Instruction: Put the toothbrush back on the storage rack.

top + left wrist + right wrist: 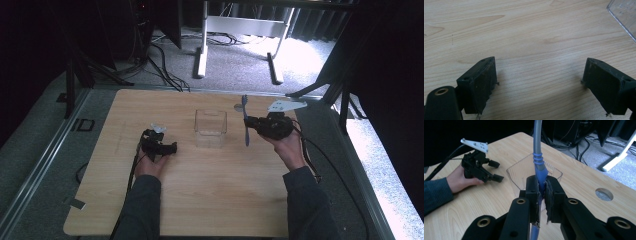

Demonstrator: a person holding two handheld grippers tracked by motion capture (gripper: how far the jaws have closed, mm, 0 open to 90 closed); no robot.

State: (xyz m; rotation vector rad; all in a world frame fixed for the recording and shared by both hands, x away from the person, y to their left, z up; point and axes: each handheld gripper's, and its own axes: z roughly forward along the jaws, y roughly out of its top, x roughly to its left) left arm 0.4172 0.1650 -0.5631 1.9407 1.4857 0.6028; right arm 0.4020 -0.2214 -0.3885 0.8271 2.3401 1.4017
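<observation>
Right hand-held gripper is clenched on a blue toothbrush, held above the surface just right of the clear box, not touching. Left hand-held gripper is released, jaws wide, left of the box with bare wood between. Cable hole near the far edge.

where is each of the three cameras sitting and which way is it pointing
High view: above the person's side, facing forward and down on the wooden table; both forearms enter from below, holding the left gripper and right gripper.
Left gripper view: rides the left gripper, facing down at the table between its open jaws; a corner of the clear container shows.
Right gripper view: rides the right gripper, facing across the table along the blue toothbrush it clamps; the other hand shows farther off.
Shared: all three show the clear container.
</observation>
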